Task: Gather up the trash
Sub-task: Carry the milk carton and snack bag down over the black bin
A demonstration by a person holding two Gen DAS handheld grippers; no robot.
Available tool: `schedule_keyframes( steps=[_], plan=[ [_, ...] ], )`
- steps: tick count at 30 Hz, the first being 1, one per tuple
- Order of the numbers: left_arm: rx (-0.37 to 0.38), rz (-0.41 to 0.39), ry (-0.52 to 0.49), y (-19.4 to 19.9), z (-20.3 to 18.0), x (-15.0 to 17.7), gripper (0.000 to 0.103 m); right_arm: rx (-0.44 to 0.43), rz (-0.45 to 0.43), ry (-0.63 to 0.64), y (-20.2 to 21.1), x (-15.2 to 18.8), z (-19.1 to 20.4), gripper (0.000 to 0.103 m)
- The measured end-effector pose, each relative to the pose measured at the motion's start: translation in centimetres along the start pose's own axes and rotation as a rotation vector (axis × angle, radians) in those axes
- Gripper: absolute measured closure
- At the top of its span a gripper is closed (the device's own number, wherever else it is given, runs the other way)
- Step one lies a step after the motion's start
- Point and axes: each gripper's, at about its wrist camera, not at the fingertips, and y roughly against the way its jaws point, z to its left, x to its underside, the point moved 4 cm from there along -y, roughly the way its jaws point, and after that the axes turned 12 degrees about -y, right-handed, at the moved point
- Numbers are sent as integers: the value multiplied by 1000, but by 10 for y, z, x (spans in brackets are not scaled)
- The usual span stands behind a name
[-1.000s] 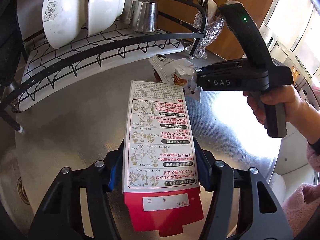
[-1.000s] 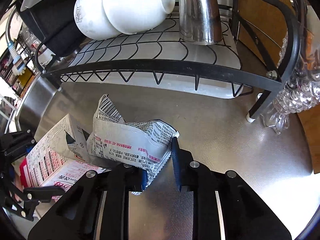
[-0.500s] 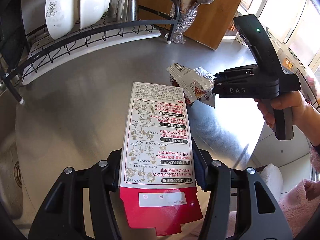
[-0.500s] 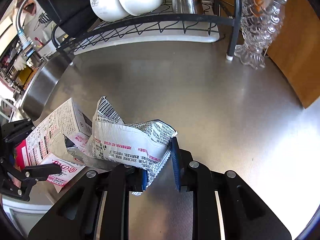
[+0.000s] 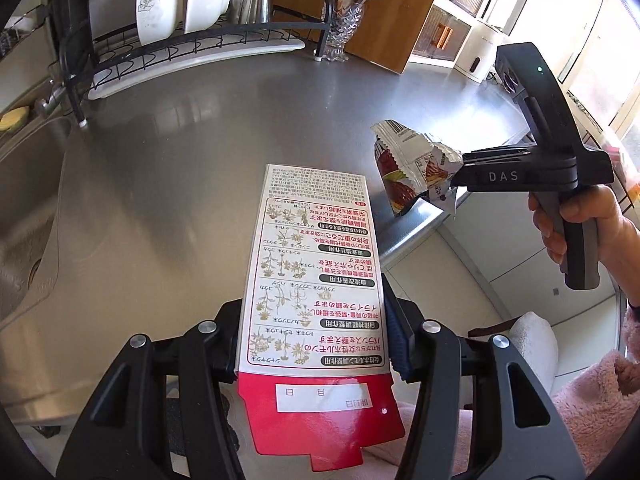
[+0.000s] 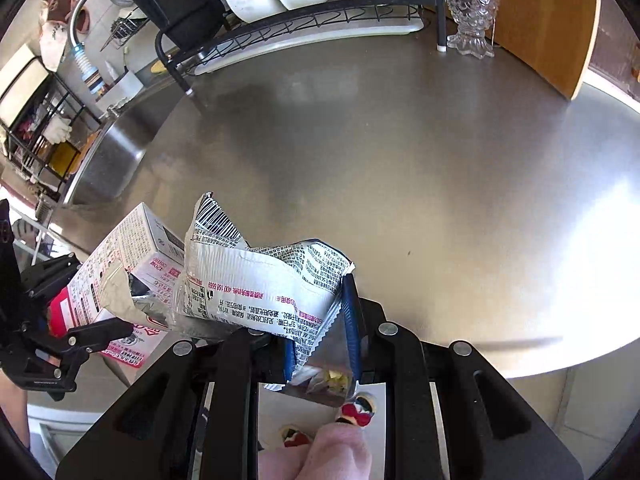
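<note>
Left gripper point(image 5: 316, 344): closed on a flattened carton point(image 5: 316, 264), its pads pressing the two long edges near the red end; the jaws have just been closing a little on it.
Carton: white printed panel facing up, red flap toward the camera, held in the air over the front edge of the counter point(image 5: 208, 152); it also shows at the left of the right wrist view point(image 6: 128, 264).
Right gripper point(image 6: 320, 328): clamped on a crumpled wrapper point(image 6: 256, 280), blue pads pinching its crimped end.
Wrapper: silver and white with a barcode, clear of the counter, just beside the carton; seen from the left wrist view point(image 5: 412, 168) it hangs over the counter's front edge.
Right hand point(image 5: 576, 220): wrapped round the gripper's handle, pink fleece sleeve point(image 5: 592, 396) below.
Background: dish rack point(image 5: 192, 48) with two white bowls point(image 5: 180, 0) and a metal cup point(image 5: 252, 8), well apart from both items; glass vase point(image 6: 472, 4) beside the rack; sink point(image 6: 108, 160) at the left.
</note>
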Motion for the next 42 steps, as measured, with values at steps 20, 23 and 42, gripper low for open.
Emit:
schedule_keyframes(
  steps=[20,23,42],
  plan=[
    [4,51,238,1,-29,136,51,14,185,-122,-51,146,-10,82],
    [-6,65,290,-20,-25,152,51,45,217,-158,-77,161,-19,82],
    [-82,248,450,-196,10,210,51,179,363,-282,-243,207,-70,82]
  ],
)
